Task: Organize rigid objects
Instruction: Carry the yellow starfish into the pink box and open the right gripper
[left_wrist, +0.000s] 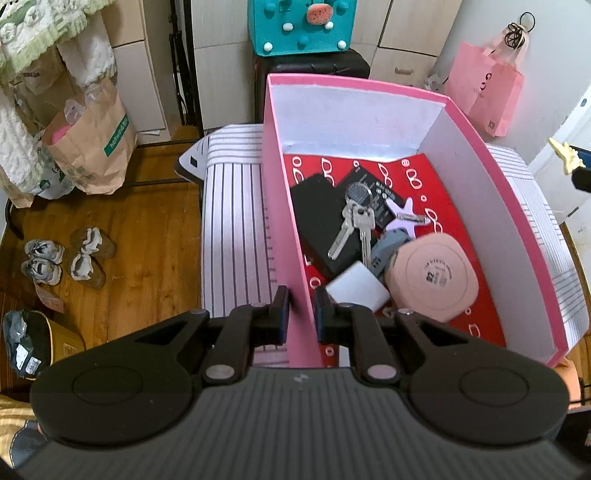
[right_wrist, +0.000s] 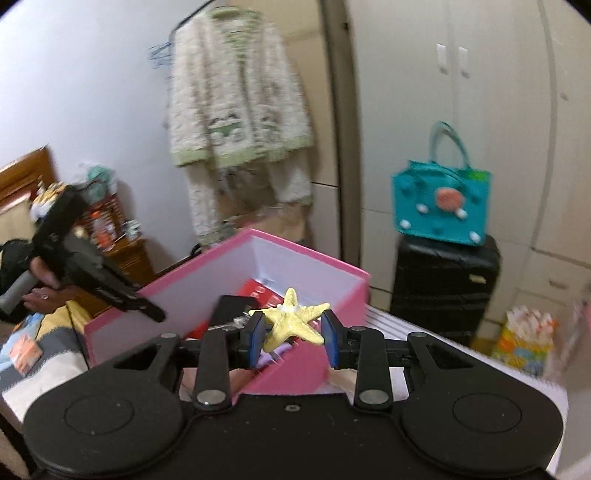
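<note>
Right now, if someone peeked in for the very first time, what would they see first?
Probably the big pink box, whose side wall the left gripper pinches shut. Next, the yellow starfish clamped in the right gripper, held up over the box's near corner. Inside the box, on a red sheet, lie keys, a lilac starfish and a round pink case.
</note>
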